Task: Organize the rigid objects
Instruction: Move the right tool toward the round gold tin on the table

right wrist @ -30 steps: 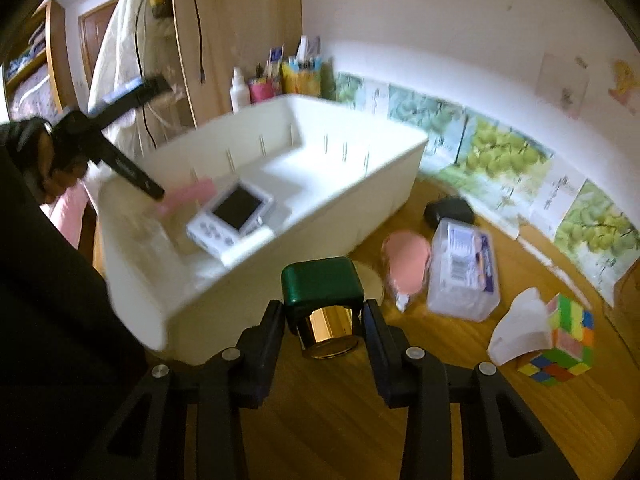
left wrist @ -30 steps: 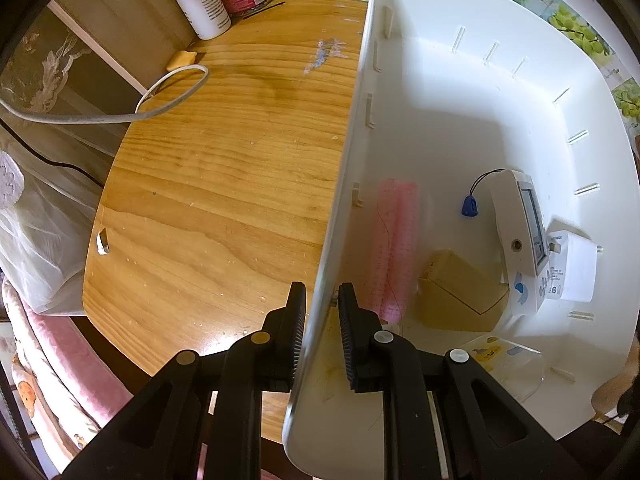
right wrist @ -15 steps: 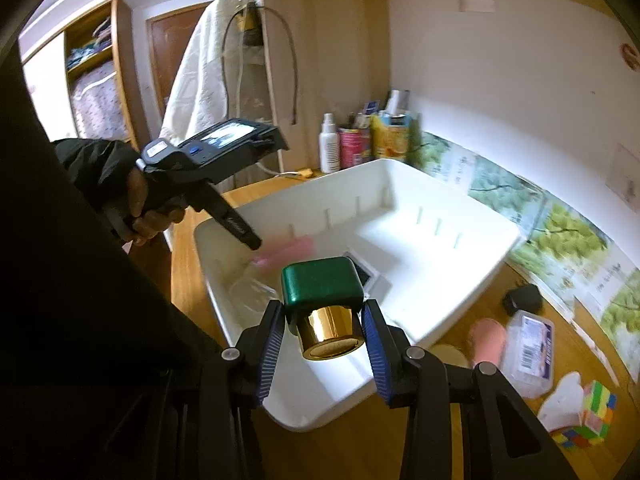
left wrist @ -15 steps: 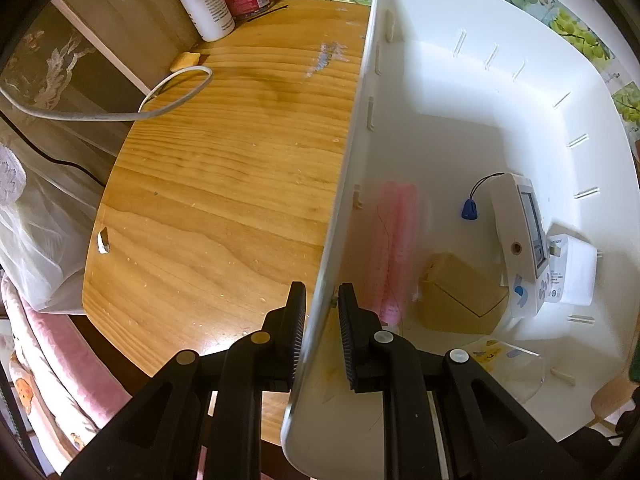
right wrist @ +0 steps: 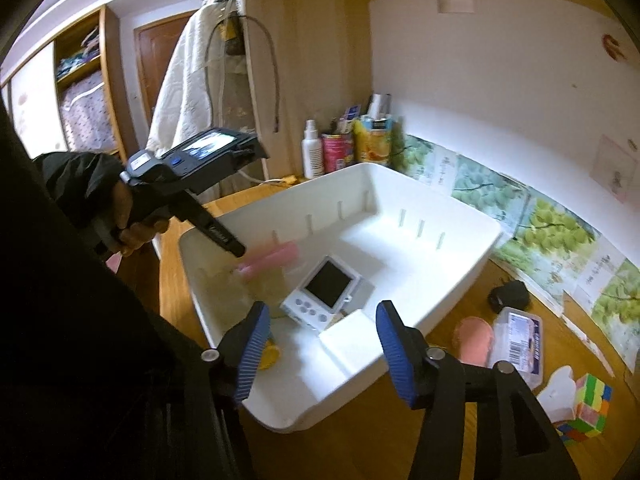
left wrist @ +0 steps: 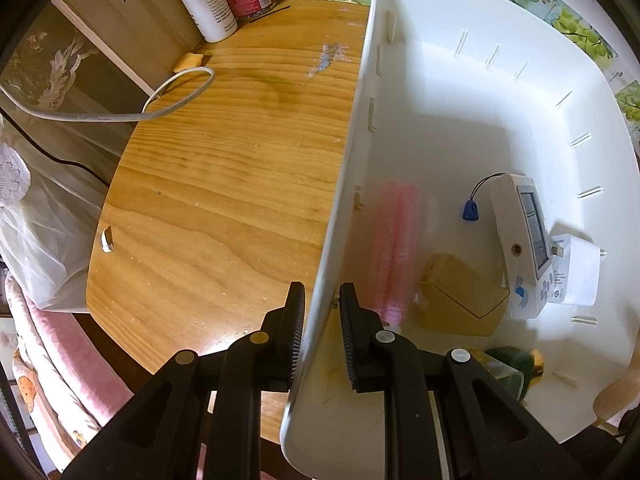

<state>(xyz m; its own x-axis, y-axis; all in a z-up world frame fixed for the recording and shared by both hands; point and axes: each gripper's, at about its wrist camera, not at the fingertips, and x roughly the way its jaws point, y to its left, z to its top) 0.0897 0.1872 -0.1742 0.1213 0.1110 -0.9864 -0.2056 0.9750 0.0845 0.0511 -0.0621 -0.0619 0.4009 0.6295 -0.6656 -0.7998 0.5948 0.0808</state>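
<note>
My left gripper (left wrist: 322, 320) pinches the white bin's (right wrist: 460, 252) wall to steady it; my right gripper (right wrist: 320, 344) is opening, nothing between, the green-capped bottle (left wrist: 514, 364) lying inside the bin

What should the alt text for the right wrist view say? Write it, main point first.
The right gripper, jaws opening and empty, hangs over a white bin holding a white handheld device and pink roll. The left gripper clamps the bin's wall; a colour cube sits on the table.
</note>
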